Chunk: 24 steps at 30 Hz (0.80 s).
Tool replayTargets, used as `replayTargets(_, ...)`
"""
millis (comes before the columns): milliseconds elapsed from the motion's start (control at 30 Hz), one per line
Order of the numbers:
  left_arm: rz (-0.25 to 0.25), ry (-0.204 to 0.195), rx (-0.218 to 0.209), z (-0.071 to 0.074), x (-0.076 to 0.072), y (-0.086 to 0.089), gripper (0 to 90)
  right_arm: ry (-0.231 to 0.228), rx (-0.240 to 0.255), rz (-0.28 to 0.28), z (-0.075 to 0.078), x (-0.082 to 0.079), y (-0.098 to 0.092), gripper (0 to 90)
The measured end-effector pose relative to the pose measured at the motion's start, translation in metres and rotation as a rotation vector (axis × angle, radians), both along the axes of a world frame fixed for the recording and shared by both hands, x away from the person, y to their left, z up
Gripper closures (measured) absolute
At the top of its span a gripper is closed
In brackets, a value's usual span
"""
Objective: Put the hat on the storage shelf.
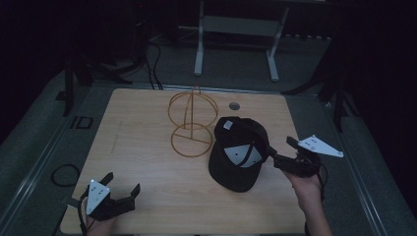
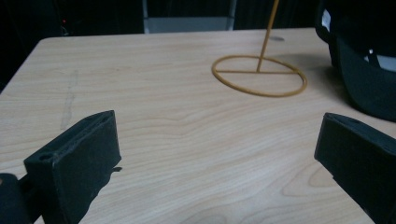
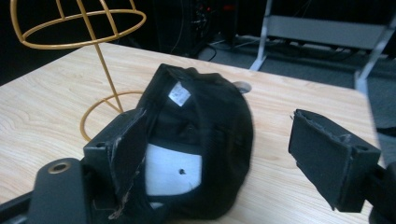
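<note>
High view: your right gripper (image 1: 280, 150) sits at the cap's (image 1: 236, 162) right edge, jaws wide apart, one jaw against the cap, nothing clamped. Cap lies upside down just right of the stand (image 1: 192, 123). Your left gripper (image 1: 120, 184) rests wide open, empty.

Left tool (image 1: 121, 186) sits low at the near left, held in the left hand (image 1: 98, 223), jaws spread wide and pointing forward and a little to the right, nothing between them. Its grey three-cornered plate faces up.

Right tool (image 1: 273, 151) held in the right hand (image 1: 306, 187) at the near right, forearm coming in from the bottom edge. It points left, raised and tilted. Jaws stand wide apart, not pressing on anything. Its grey plate juts out to the right.
</note>
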<state>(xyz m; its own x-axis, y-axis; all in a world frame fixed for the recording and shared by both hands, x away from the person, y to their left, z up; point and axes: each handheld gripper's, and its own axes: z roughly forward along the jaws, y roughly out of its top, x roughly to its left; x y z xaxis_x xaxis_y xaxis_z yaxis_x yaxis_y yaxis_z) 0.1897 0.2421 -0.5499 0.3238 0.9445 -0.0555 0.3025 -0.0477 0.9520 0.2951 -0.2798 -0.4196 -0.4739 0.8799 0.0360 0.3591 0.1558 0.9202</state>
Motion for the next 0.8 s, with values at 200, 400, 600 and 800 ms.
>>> replayTargets(200,-0.001,0.003,-0.017,0.001,0.000,0.001,0.6,0.059,-0.047,-0.016,-0.013,0.027,0.022,23.6)
replayTargets(400,-0.015,0.011,-0.009,0.000,0.001,-0.001,0.6,0.120,-0.085,-0.070,-0.033,0.043,0.032,30.7)
replayTargets(600,-0.021,0.013,-0.010,0.001,0.001,-0.001,0.6,0.205,-0.156,-0.115,-0.048,0.055,0.039,33.2)
replayTargets(800,-0.020,0.017,-0.013,0.001,0.001,0.000,0.6,0.239,-0.187,-0.127,-0.056,0.060,0.040,63.0)
